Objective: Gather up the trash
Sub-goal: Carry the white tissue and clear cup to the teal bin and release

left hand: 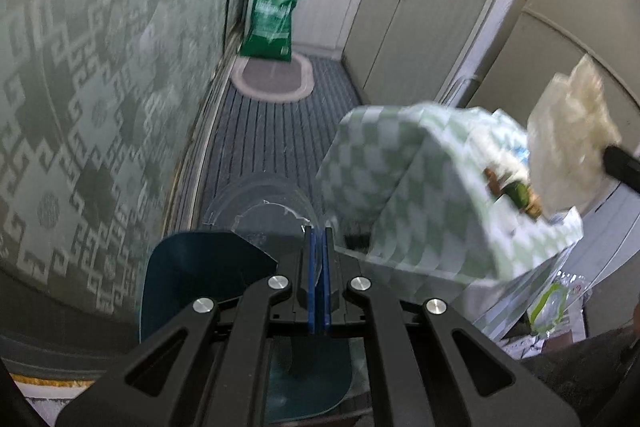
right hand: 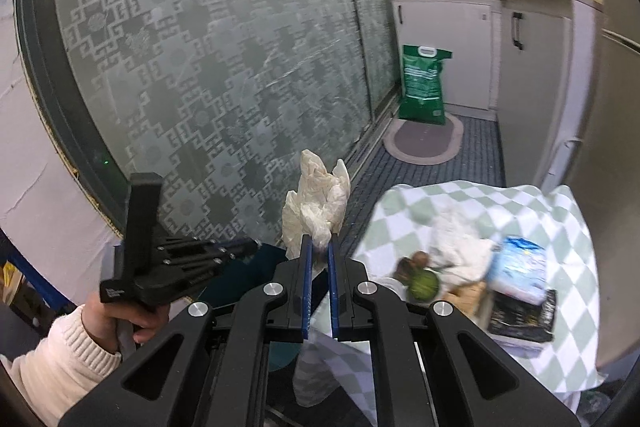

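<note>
My left gripper [left hand: 318, 237] is shut on the rim of a clear plastic container [left hand: 260, 211], which hangs in front of it over the striped floor. Under it lies a dark teal curved thing [left hand: 192, 267]; what it is I cannot tell. My right gripper [right hand: 319, 243] is shut on a crumpled white tissue [right hand: 320, 195] that sticks up between its blue pads. In the left wrist view that tissue [left hand: 572, 131] shows at the right, above the table. The right wrist view has the left gripper [right hand: 250, 247] at the lower left, held by a hand [right hand: 120, 315] in a cream sleeve.
A table under a green-and-white checked cloth [right hand: 480, 203] carries a green fruit [right hand: 424, 285], a blue packet [right hand: 520, 267] and a black box [right hand: 524, 315]. A frosted patterned glass door [right hand: 220, 67] fills the left. A green sack [left hand: 272, 21] stands on an oval mat near grey cabinets [left hand: 420, 27].
</note>
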